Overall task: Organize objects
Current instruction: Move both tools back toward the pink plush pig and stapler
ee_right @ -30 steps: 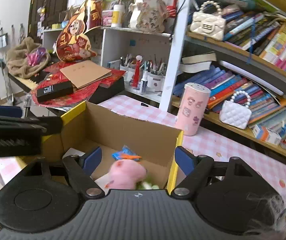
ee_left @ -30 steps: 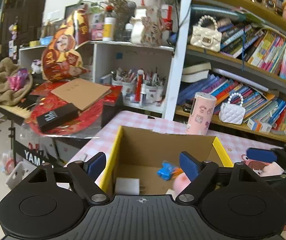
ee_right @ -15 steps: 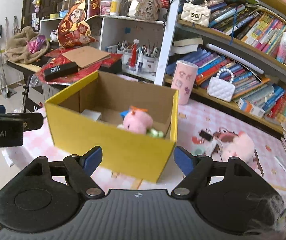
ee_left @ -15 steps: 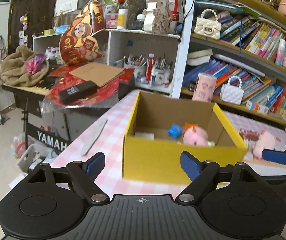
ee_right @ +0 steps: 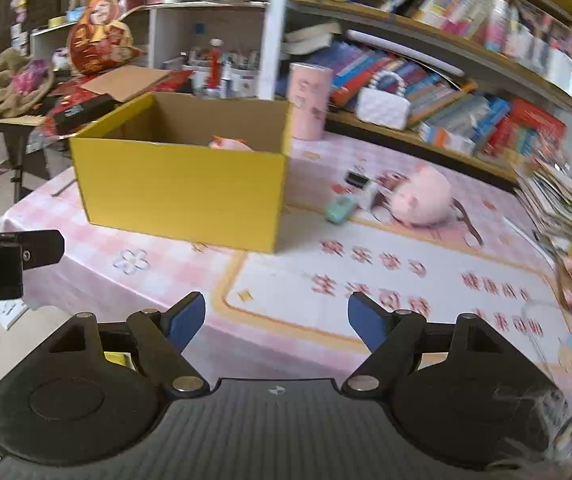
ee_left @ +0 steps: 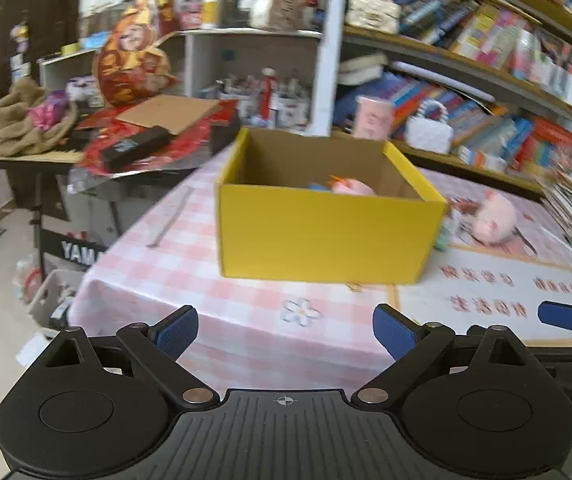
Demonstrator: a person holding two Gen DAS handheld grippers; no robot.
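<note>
A yellow cardboard box (ee_left: 326, 236) (ee_right: 183, 200) stands open on the pink checked table (ee_left: 173, 276). A pink plush (ee_left: 352, 187) (ee_right: 229, 145) and a blue item show inside it. A second pink plush pig (ee_right: 422, 198) (ee_left: 494, 218) lies on the table to the right of the box, with a small teal toy car (ee_right: 340, 208) and a black clip (ee_right: 354, 179) beside it. My left gripper (ee_left: 284, 330) is open and empty, well back from the box at the table's near edge. My right gripper (ee_right: 276, 320) is open and empty over the printed mat.
A pink cylindrical cup (ee_right: 310, 100) and a white quilted purse (ee_right: 384, 106) stand behind the box. Bookshelves fill the back. A keyboard stand with red clutter (ee_left: 141, 144) is at the left. A stack of books (ee_right: 566, 204) sits at the right table edge.
Both grippers have pulled back and away from the box; they were over its opening a second ago. The box now looks smaller and farther. Both stay open and empty.
</note>
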